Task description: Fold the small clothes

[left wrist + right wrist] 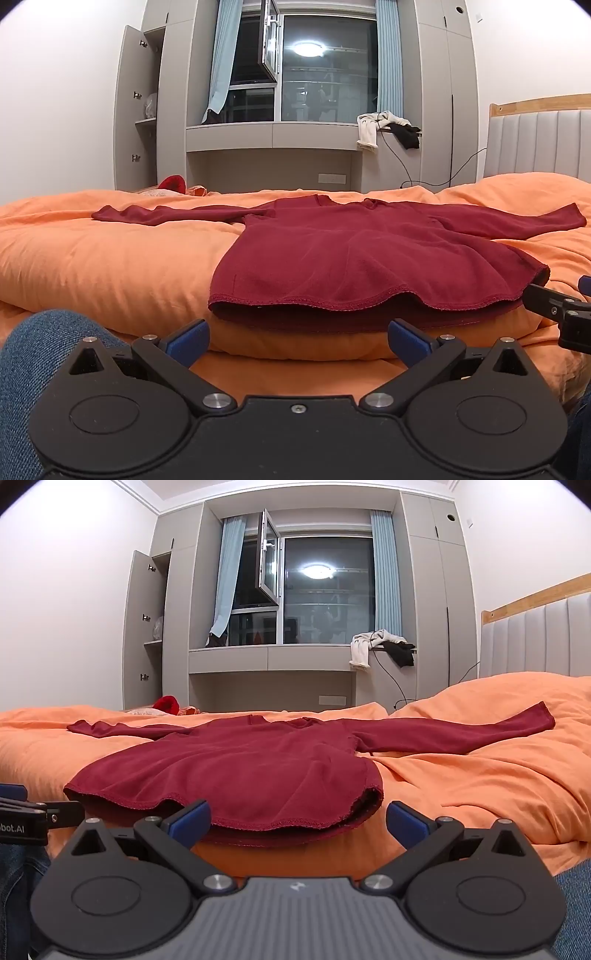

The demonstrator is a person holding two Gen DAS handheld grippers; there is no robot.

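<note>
A dark red long-sleeved top lies flat on the orange bed, sleeves spread left and right, hem toward me. It also shows in the right wrist view. My left gripper is open and empty, just short of the hem's left half. My right gripper is open and empty, just short of the hem's right corner. The right gripper's tip shows at the edge of the left wrist view.
The orange duvet covers the bed, bunched higher at the right. A grey padded headboard stands at the right. A red item lies at the far side. Clothes hang off the window ledge. My jeans-clad leg is at lower left.
</note>
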